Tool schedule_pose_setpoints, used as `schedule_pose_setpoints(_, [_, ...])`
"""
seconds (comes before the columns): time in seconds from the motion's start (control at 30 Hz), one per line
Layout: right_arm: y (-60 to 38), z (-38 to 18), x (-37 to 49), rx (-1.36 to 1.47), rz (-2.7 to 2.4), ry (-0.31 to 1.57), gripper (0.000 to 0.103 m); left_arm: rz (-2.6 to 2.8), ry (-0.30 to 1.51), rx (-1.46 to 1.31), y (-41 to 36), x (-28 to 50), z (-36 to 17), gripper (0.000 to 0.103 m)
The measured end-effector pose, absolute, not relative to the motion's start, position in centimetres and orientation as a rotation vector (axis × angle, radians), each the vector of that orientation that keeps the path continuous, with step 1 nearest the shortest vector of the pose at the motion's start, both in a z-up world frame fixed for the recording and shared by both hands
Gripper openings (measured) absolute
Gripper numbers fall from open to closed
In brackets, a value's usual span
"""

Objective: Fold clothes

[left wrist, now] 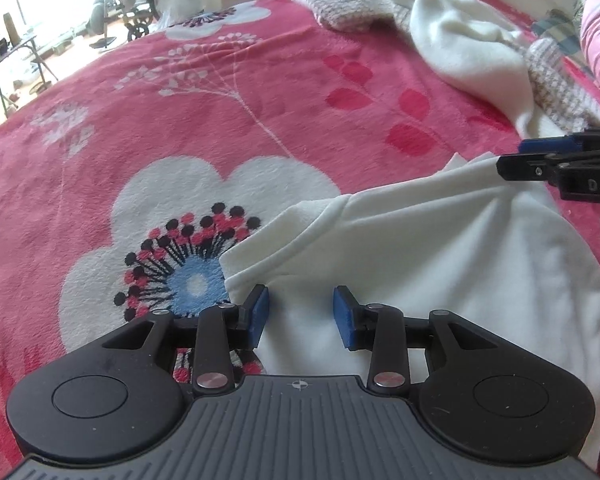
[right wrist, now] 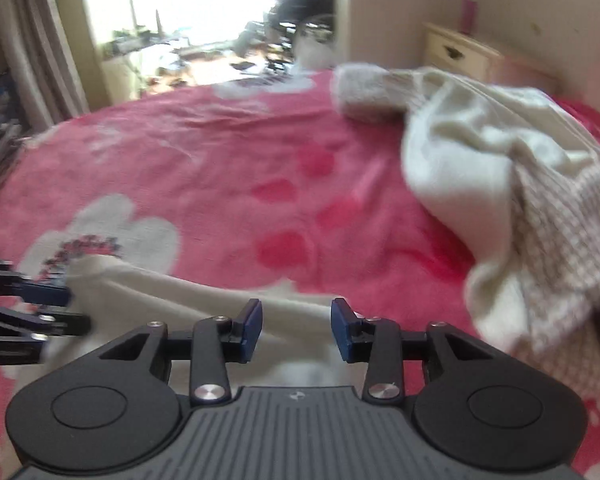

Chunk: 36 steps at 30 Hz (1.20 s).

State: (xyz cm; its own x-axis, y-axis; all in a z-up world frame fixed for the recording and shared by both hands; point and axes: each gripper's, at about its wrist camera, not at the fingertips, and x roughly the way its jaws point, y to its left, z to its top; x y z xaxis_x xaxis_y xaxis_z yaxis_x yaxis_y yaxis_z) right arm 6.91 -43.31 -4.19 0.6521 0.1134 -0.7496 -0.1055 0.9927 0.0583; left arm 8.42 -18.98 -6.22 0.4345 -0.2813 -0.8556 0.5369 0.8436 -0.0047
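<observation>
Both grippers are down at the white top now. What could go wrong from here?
1. Both the left gripper and the right gripper are open over the white top, so closing may catch the pink blanket too.
2. The top is already creased, so folding now may lock in wrinkles.
3. The clothes pile lies close and could snag.

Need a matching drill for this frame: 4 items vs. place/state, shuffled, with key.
1. left gripper
2. cream fleece garment
3. beige knitted checked garment
4. pink floral blanket

A. far side of bed, crumpled under a white garment
B. jaws open over the cream fabric's edge
C. covers the bed
D. near side, under both grippers

Pairs: 1-B, 2-D, 3-A, 4-C
</observation>
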Motion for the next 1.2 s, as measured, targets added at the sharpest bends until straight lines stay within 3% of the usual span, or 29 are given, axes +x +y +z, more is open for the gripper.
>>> schedule_pose_setpoints(0.2, [-43.3, -6.2, 8.5, -0.060, 0.031, 0.910, 0.039, -0.513, 0.982, 0.307, -19.2, 8.0, -6.3, 0.037])
schedule_pose_setpoints(0.43, [-41.5, -3.5, 8.3, 0.004, 0.155, 0.876, 0.040, -0.505, 0.986, 0.315, -19.4, 8.0, -6.2, 0.037])
schedule_pose_setpoints(0.73, [-39.2, -7.2, 11.3, 0.033, 0.210, 0.993, 0.039, -0.496, 0.974, 0.339, -19.6, 7.6, -6.2, 0.039])
schedule_pose_setpoints(1.2, [-41.5, -4.8, 10.3, 0.175, 0.136, 0.980, 0.039, -0.490, 0.974, 0.339, -19.4, 7.7, -6.3, 0.044])
